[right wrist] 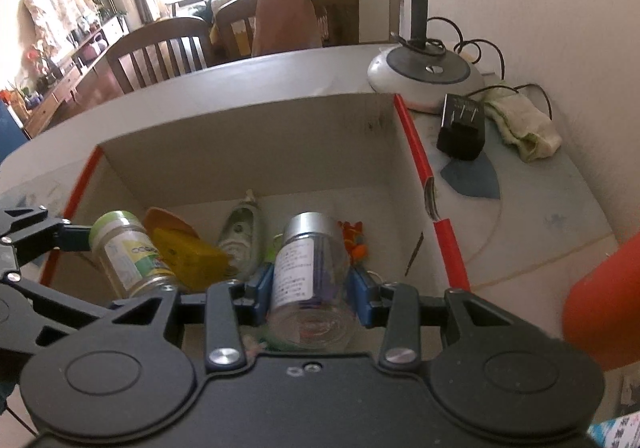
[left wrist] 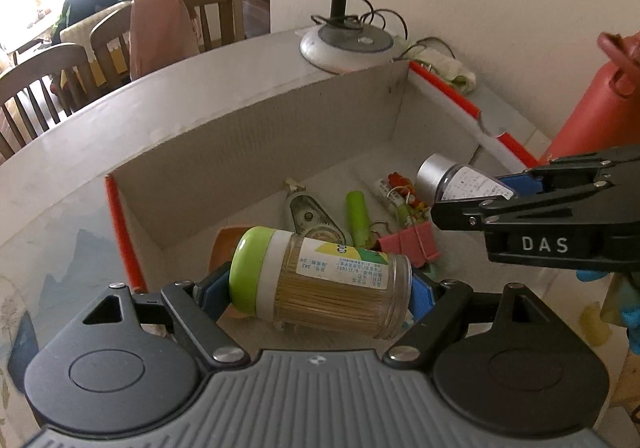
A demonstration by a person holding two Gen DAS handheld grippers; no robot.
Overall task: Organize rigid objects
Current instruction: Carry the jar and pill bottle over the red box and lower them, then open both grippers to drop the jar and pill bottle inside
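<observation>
Looking along the left gripper, its blue pads stand wide apart and press on the two ends of a toothpick jar, which lies crosswise between them, green cap to the left, above the open cardboard box. On the box floor beyond lie a correction tape dispenser, a green tube and a pink binder clip. At right the right gripper reaches over the box rim with a silver-capped bottle clamped between its pads. A lamp base sits on the table behind the box.

From the right wrist, the right gripper's jaws are drawn partway in, the blue pads pressing both sides of the clear bottle, cap pointing away, over the box interior. At left the toothpick jar hangs in the other gripper beside a yellow block. A black adapter and a crumpled cloth lie on the table right of the box.
</observation>
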